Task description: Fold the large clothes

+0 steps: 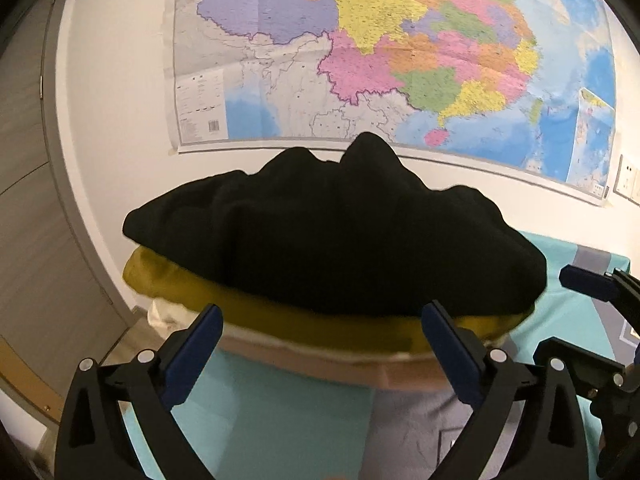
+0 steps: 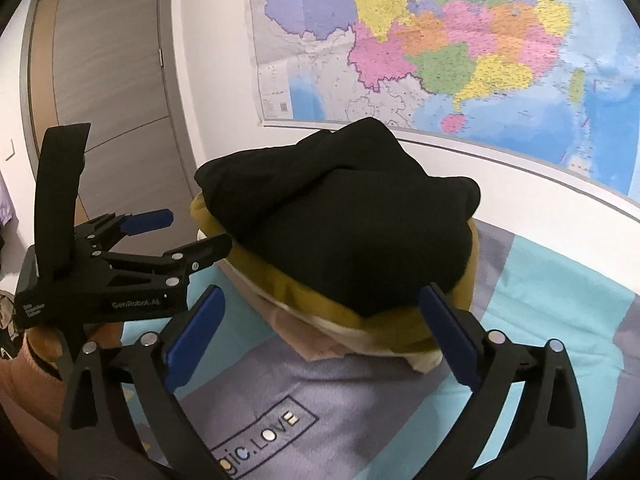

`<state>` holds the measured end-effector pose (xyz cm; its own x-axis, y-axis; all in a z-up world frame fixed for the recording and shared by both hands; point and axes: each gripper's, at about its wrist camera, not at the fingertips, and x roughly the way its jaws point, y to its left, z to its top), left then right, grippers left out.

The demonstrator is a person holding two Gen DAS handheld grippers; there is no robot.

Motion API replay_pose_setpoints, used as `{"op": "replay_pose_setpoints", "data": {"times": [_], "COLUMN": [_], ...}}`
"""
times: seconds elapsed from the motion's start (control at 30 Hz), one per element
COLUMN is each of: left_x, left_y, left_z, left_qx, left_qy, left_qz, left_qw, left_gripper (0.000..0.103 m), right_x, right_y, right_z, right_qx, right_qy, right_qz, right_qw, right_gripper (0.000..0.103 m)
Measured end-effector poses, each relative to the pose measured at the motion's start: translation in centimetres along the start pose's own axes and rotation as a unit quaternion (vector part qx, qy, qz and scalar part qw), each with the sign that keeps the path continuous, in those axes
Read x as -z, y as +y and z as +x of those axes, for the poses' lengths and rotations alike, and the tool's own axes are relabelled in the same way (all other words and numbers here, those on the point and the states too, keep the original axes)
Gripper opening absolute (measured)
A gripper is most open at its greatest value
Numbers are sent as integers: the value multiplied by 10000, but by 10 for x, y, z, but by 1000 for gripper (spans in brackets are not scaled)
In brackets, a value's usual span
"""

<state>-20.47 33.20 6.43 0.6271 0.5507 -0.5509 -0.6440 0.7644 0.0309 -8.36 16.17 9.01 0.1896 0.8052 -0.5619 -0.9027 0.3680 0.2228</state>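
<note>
One pile of folded clothes sits in the middle of both views, on a bed covered by a teal and grey sheet (image 2: pixel 560 300). From the top down, it counts at least three layers. A black garment (image 1: pixel 332 240) lies folded on top, bunched into two small peaks at its far edge. Under it a mustard-yellow garment (image 1: pixel 304 328) shows as a band along the near edge and at the left corner. Below that is a pale cream or peach layer (image 2: pixel 320 344); whether this is one piece or two is hard to say, since only a thin edge shows.

There are two grippers, and neither holds anything. The left gripper (image 1: pixel 320 344) stands wide open at the bottom centre of its own view, its blue pads (image 1: pixel 192 356) just short of the pile's near edge and clear of the cloth. The right gripper (image 2: pixel 322 328) is likewise spread wide at the bottom of its view, with the pile's near corner between and beyond its tips but not pinched. Each gripper also shows in the other's view, at the side edge.

One large coloured map (image 1: pixel 400 52) hangs on the white wall behind the pile. One grey-brown door (image 2: pixel 108 72) stands at the upper left of the right wrist view. The sheet bears a boxed print reading partly "LOVE".
</note>
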Motion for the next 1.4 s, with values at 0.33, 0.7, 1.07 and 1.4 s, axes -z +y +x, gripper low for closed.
{"op": "replay_pose_setpoints", "data": {"times": [0.33, 0.7, 1.07, 1.4], "left_x": [19, 34, 45, 47], "left_y": [-11, -15, -21, -24], "left_z": [-24, -38, -44, -45], "left_qx": [-307, -277, -318, -324], "left_qy": [6, 22, 70, 62], "left_qz": [-49, -187, -136, -77], "left_qw": [9995, 9994, 9994, 9994], "left_gripper": [96, 96, 96, 96], "right_x": [18, 30, 38, 41], "right_y": [8, 13, 16, 12], "right_z": [-17, -35, -43, -47], "right_qx": [7, 62, 38, 19], "right_qy": [94, 28, 10, 20], "right_qz": [58, 19, 25, 100], "right_qw": [9999, 10000, 10000, 9999], "right_gripper": [97, 97, 97, 97]}}
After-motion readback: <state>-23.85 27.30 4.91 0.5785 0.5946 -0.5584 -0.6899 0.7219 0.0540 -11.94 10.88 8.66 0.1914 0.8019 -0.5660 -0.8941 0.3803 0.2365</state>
